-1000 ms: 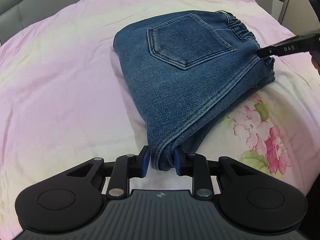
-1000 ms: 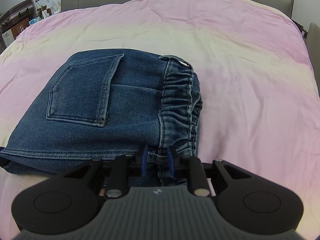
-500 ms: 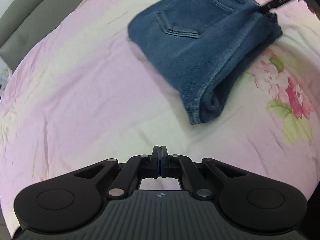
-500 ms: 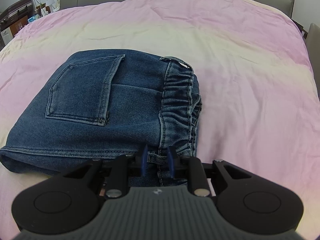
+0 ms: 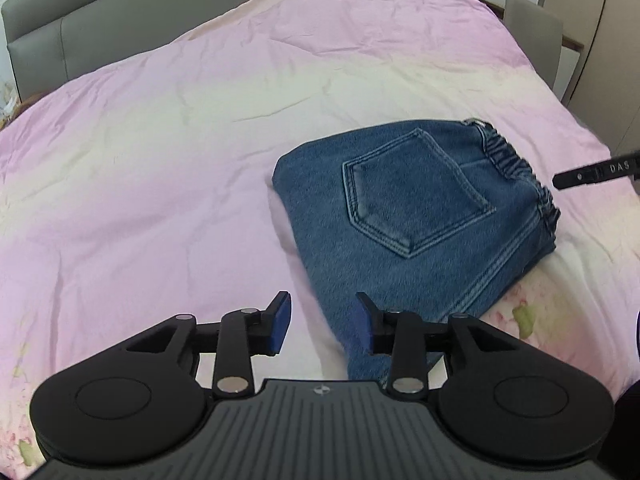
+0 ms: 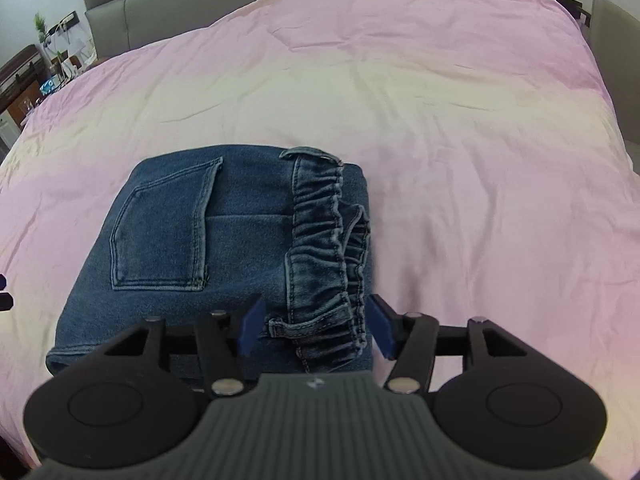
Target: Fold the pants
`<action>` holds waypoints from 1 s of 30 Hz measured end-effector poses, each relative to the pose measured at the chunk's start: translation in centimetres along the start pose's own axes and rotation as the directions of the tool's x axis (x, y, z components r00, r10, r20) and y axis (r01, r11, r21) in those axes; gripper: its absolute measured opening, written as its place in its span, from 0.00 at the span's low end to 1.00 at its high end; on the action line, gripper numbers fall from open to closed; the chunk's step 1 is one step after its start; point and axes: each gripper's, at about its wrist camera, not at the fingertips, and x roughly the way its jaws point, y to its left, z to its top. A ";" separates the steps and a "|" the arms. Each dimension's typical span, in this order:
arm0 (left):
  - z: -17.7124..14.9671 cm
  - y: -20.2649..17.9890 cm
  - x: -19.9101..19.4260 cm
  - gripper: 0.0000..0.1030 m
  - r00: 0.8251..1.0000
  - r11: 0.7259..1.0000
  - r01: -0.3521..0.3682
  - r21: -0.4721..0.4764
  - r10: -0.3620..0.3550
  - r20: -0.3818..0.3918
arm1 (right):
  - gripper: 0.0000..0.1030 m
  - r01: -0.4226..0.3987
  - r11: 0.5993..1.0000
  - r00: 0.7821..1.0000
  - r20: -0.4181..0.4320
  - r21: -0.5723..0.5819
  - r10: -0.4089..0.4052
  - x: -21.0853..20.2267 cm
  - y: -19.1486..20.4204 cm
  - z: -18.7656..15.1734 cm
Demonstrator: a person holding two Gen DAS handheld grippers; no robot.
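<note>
The blue denim pants point(image 5: 416, 216) lie folded into a compact bundle on the pink bedspread point(image 5: 160, 152), back pocket up and elastic waistband to the right. My left gripper point(image 5: 322, 326) is open and empty, just off the bundle's near left corner. In the right wrist view the pants point(image 6: 224, 248) lie right in front, and my right gripper point(image 6: 316, 326) is open with its jaws on either side of the waistband, not pinching it. A finger of the right gripper point(image 5: 592, 172) shows at the right edge of the left wrist view.
The bedspread point(image 6: 460, 140) is wrinkled, with a flower print point(image 5: 524, 312) near the bundle's right side. A grey headboard point(image 5: 100, 20) runs along the back. A chair point(image 5: 532, 36) and cupboard stand at the back right, shelves with clutter point(image 6: 36, 76) at the far left.
The left gripper let go of the bundle's corner, pulled away shut, then came back near it and opened. The right gripper opened off the waistband and drew back a little.
</note>
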 end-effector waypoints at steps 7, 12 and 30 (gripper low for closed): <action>2.0 2.5 5.0 0.64 0.995 0.962 0.096 -0.256 -0.098 0.007 | 0.71 -0.101 0.973 0.993 -0.041 0.207 0.112 2.7 -3.0 1.6; 2.0 4.2 8.9 0.65 0.994 0.929 0.091 -0.358 -0.108 -0.027 | 0.71 -0.098 0.959 0.991 -0.065 0.267 0.119 5.9 -4.0 2.2; 1.3 6.0 15.0 0.81 0.971 0.888 0.207 -0.411 -0.238 -0.026 | 0.75 -0.235 0.899 0.950 -0.108 0.371 0.293 13.9 -7.2 2.3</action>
